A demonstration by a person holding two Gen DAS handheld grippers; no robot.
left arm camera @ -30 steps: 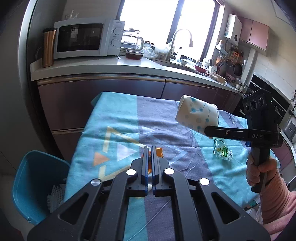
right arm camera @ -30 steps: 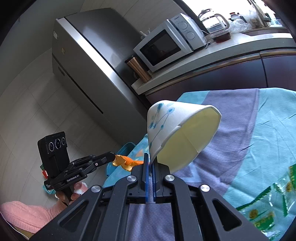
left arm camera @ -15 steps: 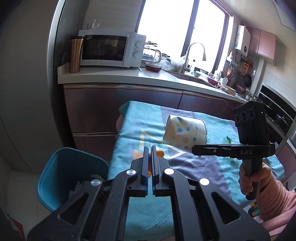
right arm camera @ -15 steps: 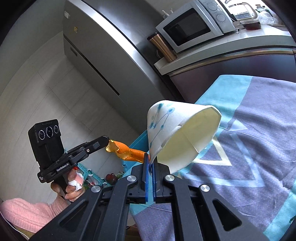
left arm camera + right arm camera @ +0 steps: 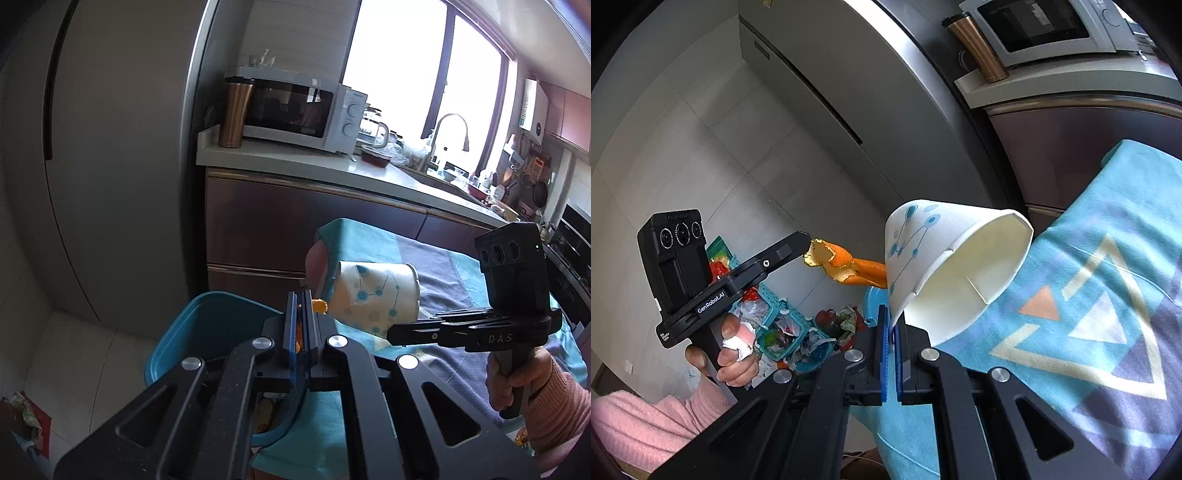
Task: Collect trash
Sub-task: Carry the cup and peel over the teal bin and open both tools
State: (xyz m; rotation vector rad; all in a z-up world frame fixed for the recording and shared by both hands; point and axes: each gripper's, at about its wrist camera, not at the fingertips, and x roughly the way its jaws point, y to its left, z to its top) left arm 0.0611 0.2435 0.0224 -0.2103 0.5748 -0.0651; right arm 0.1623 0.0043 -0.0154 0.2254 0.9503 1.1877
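The right tongs (image 5: 891, 325) are clamped on the rim of a paper cup (image 5: 945, 254), which hangs tipped on its side in the air over the near left corner of the worktop (image 5: 1108, 295). The cup is white with teal dots joined by thin lines; its rim is squashed out of round and creased, and the pale inside with its seam faces the right wrist camera. The left tongs (image 5: 301, 306) are pinched on a strip of orange peel (image 5: 846, 264), curled, bright orange outside and ragged yellow at the torn end. The peel sits just left of the cup, above the blue bin (image 5: 207, 325) standing on the floor at the worktop's left edge. A teal, grey and cream patterned cloth covers the worktop.
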